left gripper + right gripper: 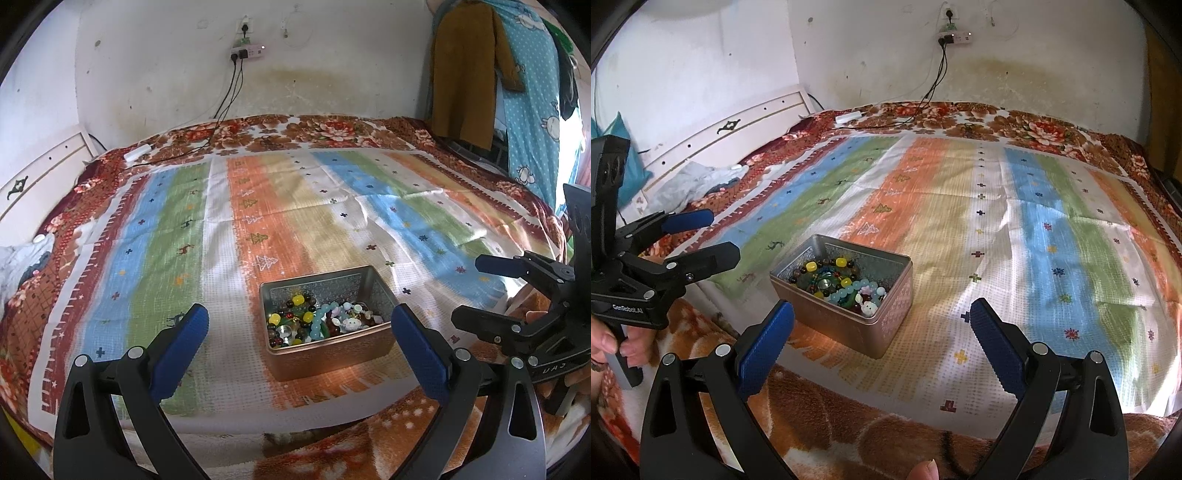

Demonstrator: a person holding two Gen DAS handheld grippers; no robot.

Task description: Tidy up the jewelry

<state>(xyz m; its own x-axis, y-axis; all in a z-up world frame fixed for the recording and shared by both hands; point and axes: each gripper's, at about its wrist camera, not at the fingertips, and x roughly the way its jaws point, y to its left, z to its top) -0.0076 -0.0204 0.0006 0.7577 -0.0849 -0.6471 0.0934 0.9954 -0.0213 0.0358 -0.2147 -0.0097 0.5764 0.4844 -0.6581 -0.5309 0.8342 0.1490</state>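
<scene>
A copper-coloured metal tin [332,350] stands open on the striped cloth, full of bead bracelets [321,321] in yellow, light blue, dark and white. It also shows in the right wrist view [886,328] with the bracelets [842,284] inside. My left gripper [299,314] is open and empty, hovering just in front of the tin, which lies between its fingers. My right gripper [882,314] is open and empty, to the right of the tin. Each gripper shows in the other's view, the right one [476,291] and the left one [713,236], both open.
The striped cloth [332,206] covers a bed with a floral blanket [295,133]. A white headboard [738,129] stands at the left. Cables and a white adapter [136,152] lie at the far edge under a wall socket. Clothes [469,74] hang at the far right.
</scene>
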